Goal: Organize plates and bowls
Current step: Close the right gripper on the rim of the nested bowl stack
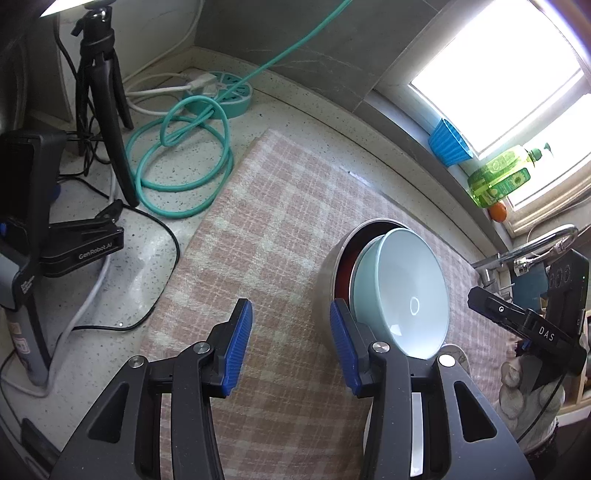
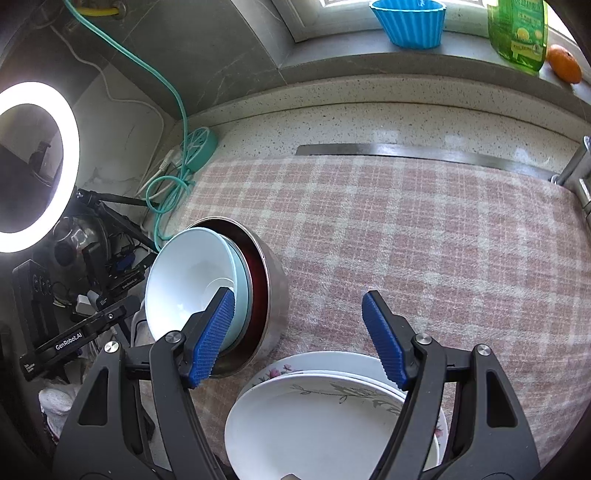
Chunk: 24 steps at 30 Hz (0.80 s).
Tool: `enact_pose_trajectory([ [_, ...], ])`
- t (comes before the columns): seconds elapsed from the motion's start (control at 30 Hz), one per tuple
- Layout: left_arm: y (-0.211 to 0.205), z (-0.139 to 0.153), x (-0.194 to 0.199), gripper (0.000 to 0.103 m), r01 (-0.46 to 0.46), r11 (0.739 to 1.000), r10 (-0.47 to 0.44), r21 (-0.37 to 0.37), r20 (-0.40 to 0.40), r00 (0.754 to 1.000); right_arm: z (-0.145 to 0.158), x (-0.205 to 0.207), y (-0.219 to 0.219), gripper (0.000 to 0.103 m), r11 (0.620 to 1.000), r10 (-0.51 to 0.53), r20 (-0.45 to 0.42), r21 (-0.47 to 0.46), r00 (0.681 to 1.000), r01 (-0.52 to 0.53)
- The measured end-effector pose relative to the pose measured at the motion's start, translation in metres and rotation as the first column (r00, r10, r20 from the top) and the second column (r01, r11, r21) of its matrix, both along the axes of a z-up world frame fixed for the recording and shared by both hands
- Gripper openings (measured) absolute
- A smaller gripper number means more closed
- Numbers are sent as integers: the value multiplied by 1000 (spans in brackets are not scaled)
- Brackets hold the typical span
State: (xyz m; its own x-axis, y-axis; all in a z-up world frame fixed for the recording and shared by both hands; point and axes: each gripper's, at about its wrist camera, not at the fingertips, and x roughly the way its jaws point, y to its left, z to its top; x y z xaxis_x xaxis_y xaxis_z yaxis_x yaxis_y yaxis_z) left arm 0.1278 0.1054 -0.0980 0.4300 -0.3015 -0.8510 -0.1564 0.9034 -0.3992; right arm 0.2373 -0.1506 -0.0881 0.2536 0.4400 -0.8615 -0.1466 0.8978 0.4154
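A nest of bowls stands on the pink checked cloth: a pale blue bowl inside a red one, inside a steel bowl. My left gripper is open over bare cloth just left of the nest, its right pad beside the steel wall. In the right wrist view the same pale bowl and steel bowl are at the left. My right gripper is open above the cloth, its left pad in front of the bowl rims. A stack of white floral plates lies under it.
Left of the cloth are a tripod, a coiled teal hose, a teal power strip and a ring light. The windowsill holds a blue cup, a green bottle and an orange. A faucet rises at the right.
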Motion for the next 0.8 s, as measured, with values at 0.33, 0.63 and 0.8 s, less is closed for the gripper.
enact_pose_trajectory([
  [0.33,-4,-7,4,36,10,999,-10,-39,-5,1000,-19,-1,4,55,998,4,-76,58,997,1],
  [0.63,-6,-7,8,29,19,997,-19,-78,2,1000,-27,2,9,45,997,6,-107,83,994,3],
  [0.8,-10,-10,12,28,27,997,-27,-77,-5,1000,-28,3,13,36,997,20,-109,78,994,-11],
])
